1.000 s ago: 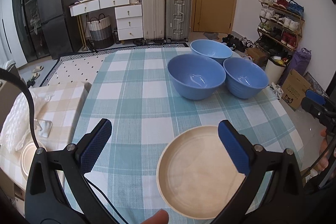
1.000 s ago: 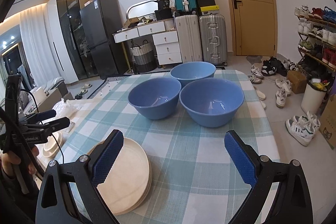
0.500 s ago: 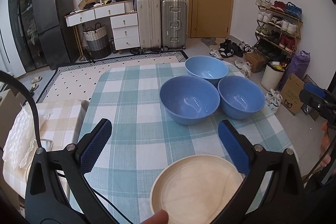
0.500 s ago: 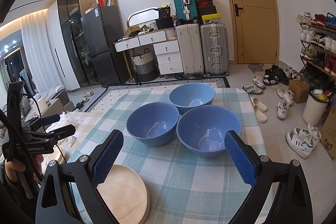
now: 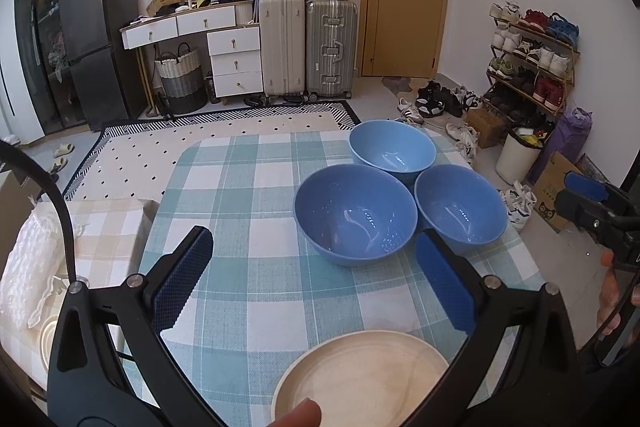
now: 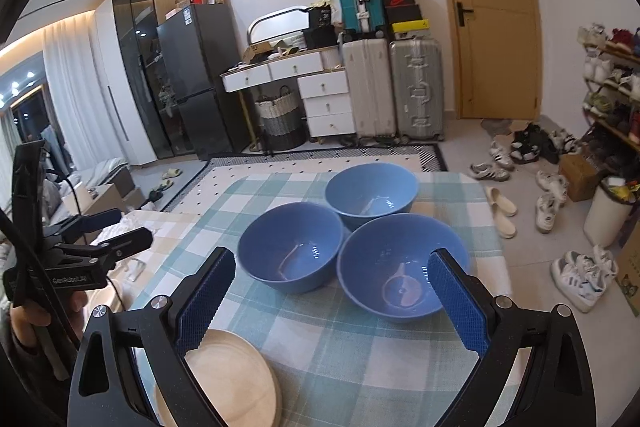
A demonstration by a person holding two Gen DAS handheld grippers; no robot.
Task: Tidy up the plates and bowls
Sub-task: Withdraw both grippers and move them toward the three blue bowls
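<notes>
Three blue bowls are set in a tight cluster on the far right part of the table [image 5: 240,187], which is covered with a checked cloth: a near-left bowl [image 5: 355,213], a near-right bowl [image 5: 460,207] and a far bowl [image 5: 392,149], their rims touching or nearly so. A cream plate stack [image 5: 360,379] lies at the near edge, below the left gripper [image 5: 314,283]. Compared with a second ago, both cameras have been drawn back and raised: the plates, which then filled the space between the left gripper's pads, are now seen low in that view, and more of the bowls and the room is shown in both views. Nothing on the table appears to have been shifted; bowls and plates are found in the same arrangement. The left gripper is held wide apart over bare cloth, with nothing between its pads. The right gripper [image 6: 332,301] is likewise spread and empty, its view centred on the two nearer bowls, with the near-right bowl [image 6: 402,267] just ahead of its right pad. The withdrawal is read as a pause or a re-aiming rather than progress: no bowl has been nested yet and the plates are untouched, so the sorting is judged to be at its very start. A rim grasp on one bowl is the likely next call.
</notes>
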